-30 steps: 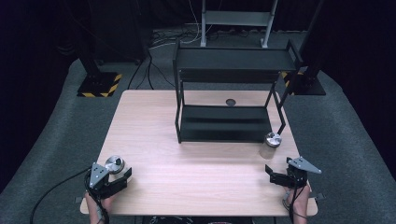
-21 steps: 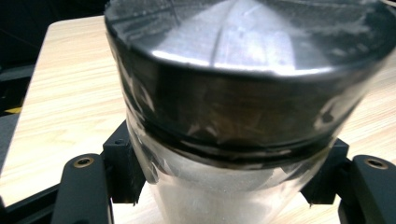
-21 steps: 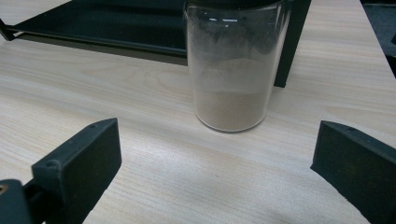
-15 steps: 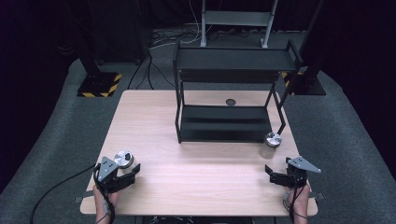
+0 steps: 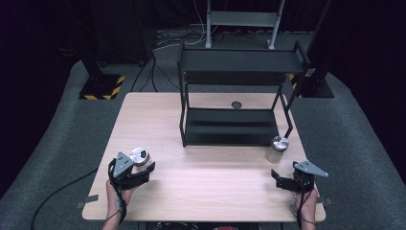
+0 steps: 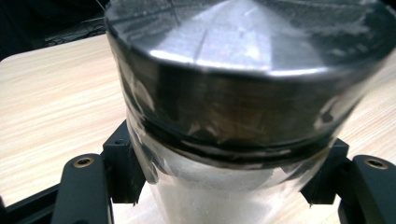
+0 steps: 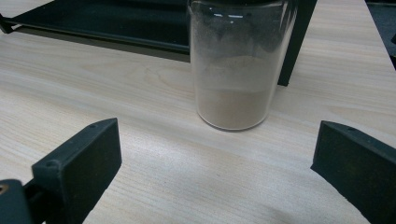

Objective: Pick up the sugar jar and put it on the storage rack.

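Note:
My left gripper (image 5: 141, 168) is shut on a glass jar with a metal lid (image 5: 139, 156) at the table's front left. In the left gripper view the jar (image 6: 243, 93) sits between both jaws, which press its clear body below the lid. My right gripper (image 5: 280, 178) stands open near the front right edge. In the right gripper view a second glass jar (image 7: 238, 65), partly filled with brown powder, stands on the table ahead of the spread jaws, untouched. From above that jar (image 5: 276, 148) stands by the right front leg of the black shelf rack (image 5: 230, 129).
The black two-tier rack stands at the table's middle back, its lower shelf (image 5: 230, 125) bare. A small dark round disc (image 5: 236, 105) lies on the wooden table (image 5: 206, 177) behind the lower shelf. Cables and stands lie on the floor beyond.
My left gripper has moved right and forward over the table with the jar held in it, lifting slightly. The right gripper and the second jar have stayed where they were.

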Demonstrator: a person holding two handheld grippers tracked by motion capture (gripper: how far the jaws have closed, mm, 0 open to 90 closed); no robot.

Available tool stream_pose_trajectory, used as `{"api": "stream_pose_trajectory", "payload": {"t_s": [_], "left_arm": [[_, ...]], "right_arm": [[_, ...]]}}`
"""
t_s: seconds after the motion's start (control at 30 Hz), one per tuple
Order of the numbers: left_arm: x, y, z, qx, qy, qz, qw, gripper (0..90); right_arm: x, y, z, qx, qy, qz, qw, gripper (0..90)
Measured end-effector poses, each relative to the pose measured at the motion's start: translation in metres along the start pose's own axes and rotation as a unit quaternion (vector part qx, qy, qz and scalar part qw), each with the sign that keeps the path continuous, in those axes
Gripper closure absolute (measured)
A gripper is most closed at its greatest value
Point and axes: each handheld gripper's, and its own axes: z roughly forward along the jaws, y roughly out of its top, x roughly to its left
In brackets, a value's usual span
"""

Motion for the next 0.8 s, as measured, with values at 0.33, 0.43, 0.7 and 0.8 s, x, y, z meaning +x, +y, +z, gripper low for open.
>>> {"api": "stream_pose_trajectory", "payload": {"t_s": [0.33, 0.43, 0.7, 0.8], "left_arm": [[-0.003, 0.016, 0.015, -0.005, -0.020, 0.017, 0.9997, 30.4], [-0.004, 0.018, 0.018, -0.007, -0.023, 0.018, 0.9996, 30.4], [-0.005, 0.032, 0.029, -0.012, -0.039, 0.027, 0.9988, 30.4], [-0.005, 0.034, 0.032, -0.013, -0.041, 0.030, 0.9986, 30.5]], "right_arm": [[0.000, 0.000, 0.000, 0.000, -0.001, 0.002, 1.0000, 0.2], [0.000, 0.000, 0.000, 0.000, -0.001, 0.001, 1.0000, 0.2], [0.000, 0.000, 0.000, 0.000, -0.002, 0.003, 1.0000, 0.2], [0.000, 0.001, 0.000, 0.001, -0.002, 0.003, 1.0000, 0.2]]}}
